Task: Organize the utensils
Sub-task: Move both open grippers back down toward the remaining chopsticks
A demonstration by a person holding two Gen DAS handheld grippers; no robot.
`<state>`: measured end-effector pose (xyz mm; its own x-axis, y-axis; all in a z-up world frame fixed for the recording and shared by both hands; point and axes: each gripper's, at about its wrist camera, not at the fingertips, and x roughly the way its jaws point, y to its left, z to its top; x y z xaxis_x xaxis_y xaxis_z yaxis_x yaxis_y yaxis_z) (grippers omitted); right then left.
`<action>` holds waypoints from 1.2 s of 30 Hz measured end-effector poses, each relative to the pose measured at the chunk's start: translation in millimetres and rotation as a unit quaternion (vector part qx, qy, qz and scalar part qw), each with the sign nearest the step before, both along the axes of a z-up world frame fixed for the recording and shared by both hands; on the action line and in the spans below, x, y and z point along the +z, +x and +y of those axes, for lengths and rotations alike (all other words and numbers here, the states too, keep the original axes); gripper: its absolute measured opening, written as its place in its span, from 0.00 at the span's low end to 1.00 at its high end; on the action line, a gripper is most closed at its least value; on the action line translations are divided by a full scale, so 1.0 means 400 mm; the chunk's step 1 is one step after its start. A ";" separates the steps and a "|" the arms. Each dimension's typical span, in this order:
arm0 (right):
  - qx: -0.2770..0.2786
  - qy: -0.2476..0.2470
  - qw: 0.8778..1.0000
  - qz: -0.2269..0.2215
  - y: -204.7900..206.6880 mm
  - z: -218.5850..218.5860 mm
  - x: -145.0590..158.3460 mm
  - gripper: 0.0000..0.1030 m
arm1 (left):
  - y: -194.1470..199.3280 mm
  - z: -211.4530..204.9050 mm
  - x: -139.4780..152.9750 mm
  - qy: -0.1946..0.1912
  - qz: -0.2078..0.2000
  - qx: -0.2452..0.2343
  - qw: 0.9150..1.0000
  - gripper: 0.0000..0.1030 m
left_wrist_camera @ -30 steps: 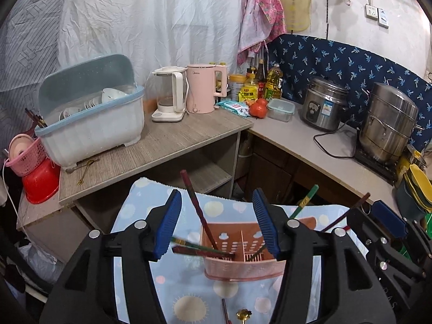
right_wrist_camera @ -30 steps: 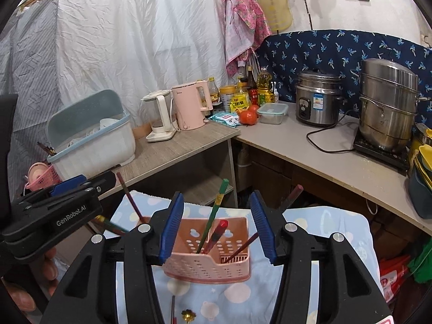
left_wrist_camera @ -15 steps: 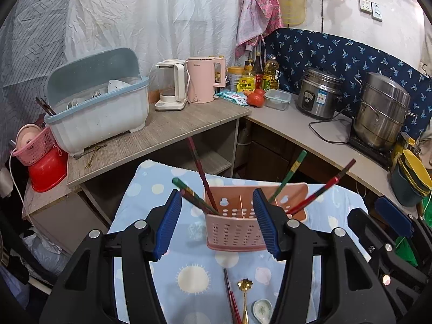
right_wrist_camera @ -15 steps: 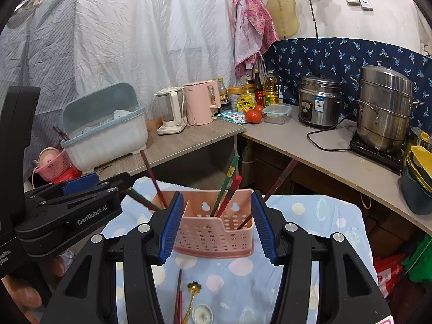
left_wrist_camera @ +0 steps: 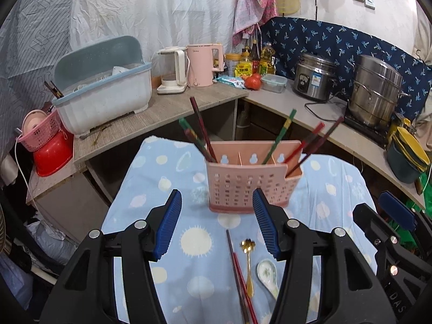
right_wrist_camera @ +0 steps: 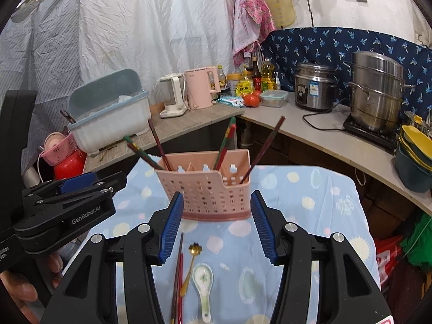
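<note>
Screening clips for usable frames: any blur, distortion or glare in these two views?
Left wrist view: strong fisheye bending with dark corners; the perforated pink plastic utensil holder looks slightly soft. Right wrist view: same bending; the white ceramic soup spoon is sharp. No harsh glare in either.

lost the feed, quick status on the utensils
Left gripper and right gripper open, empty. Chopsticks, gold spoon, ceramic spoon loose before pink holder. Nothing blocking.
</note>
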<state>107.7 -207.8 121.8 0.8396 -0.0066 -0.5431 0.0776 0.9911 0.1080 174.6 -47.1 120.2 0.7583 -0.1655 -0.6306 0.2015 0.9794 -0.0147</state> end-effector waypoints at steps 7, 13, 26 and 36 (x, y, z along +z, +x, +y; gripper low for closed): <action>-0.006 0.001 0.999 0.036 -0.062 -0.003 -0.081 0.49 | -0.064 0.016 -0.091 0.006 0.039 -0.002 0.999 0.51; -0.010 -0.006 0.998 0.067 -0.106 0.004 -0.153 0.49 | -0.116 0.030 -0.184 0.016 0.078 -0.003 0.997 0.50; 0.012 0.006 0.988 0.155 -0.207 0.058 -0.340 0.49 | -0.219 0.059 -0.375 0.046 0.159 -0.008 0.986 0.50; 0.052 0.006 0.980 0.193 -0.253 0.141 -0.414 0.45 | -0.253 0.088 -0.429 0.052 0.183 0.000 0.982 0.50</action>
<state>6.6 -151.2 -43.8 0.5669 0.0757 -0.8203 0.0137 0.9948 0.1013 73.4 -11.8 -51.3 0.4782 -0.0863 -0.8740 0.2021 0.9793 0.0138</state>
